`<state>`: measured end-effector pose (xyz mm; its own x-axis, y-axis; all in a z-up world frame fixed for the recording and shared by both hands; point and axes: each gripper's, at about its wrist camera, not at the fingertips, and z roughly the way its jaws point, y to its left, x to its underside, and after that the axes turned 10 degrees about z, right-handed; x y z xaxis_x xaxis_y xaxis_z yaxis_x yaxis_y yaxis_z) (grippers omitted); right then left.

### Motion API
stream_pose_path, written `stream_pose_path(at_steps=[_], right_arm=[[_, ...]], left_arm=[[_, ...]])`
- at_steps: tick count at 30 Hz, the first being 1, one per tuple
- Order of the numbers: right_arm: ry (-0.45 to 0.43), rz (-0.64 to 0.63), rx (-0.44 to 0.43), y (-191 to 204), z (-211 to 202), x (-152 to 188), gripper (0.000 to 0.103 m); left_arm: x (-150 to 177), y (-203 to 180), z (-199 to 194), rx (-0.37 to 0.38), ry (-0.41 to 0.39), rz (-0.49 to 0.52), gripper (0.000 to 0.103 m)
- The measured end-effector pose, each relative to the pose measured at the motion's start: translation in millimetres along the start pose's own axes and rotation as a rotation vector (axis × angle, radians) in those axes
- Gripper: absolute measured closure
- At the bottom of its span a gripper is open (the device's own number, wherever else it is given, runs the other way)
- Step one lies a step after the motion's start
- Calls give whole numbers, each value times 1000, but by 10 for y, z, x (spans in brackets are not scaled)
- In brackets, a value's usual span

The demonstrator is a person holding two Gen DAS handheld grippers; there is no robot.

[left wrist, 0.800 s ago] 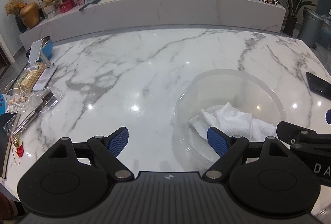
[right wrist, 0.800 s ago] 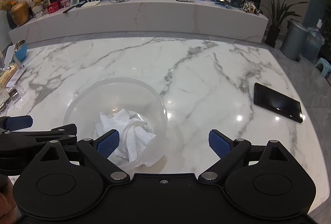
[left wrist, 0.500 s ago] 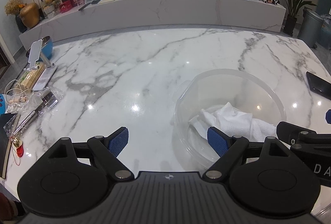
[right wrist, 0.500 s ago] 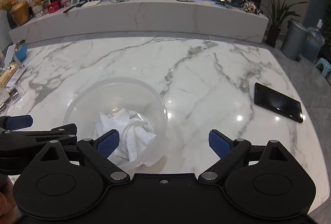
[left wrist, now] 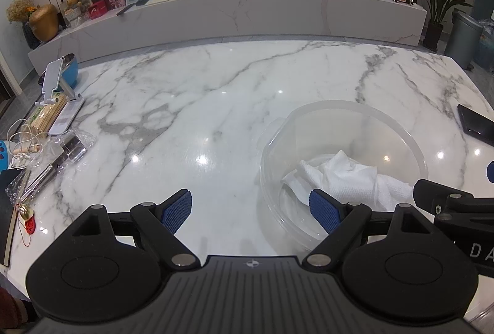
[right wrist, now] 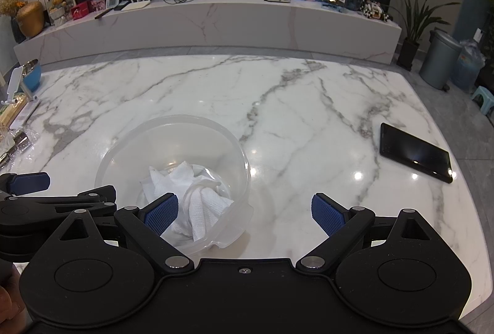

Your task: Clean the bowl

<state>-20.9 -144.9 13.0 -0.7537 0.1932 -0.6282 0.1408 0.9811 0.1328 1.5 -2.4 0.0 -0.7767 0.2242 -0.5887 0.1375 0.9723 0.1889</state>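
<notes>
Both sets of jaws stand wide apart and hold nothing. The left gripper (left wrist: 250, 212) hangs over the marble table (left wrist: 216, 105), with one blue pad above the near rim of the bowl (left wrist: 342, 118). The right gripper (right wrist: 244, 212) hangs just beside it on the other side.

The cleaning looks like it is barely started, or between wipes: the white cloth (right wrist: 188, 198) lies loose inside, and nobody is pushing it. Picking up the cloth and rubbing the inside are left to do.

It is a see-through plastic bowl, upright, close to the table's near edge. It looks light and could slide easily.
</notes>
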Motion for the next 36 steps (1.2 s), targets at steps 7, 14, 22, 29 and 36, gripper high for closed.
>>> stream_pose_path(at_steps=[7,14,22,29,36], right_arm=[[2,1,1,11,-1,-2,10],[3,0,2,35,-6,6,10],[4,0,1,44,-11,11,10],[5,-2,1,49,-12,22,10],[9,-5,1,62,-21,38,10]], left_arm=[[23,2,-2,-1,-1,1,20],[25,-1,0,-2,3,1,20],[23,9,14,-1,6,1,20],[23,16,16,1,7,2,20],[28,31,55,22,18,0,20]])
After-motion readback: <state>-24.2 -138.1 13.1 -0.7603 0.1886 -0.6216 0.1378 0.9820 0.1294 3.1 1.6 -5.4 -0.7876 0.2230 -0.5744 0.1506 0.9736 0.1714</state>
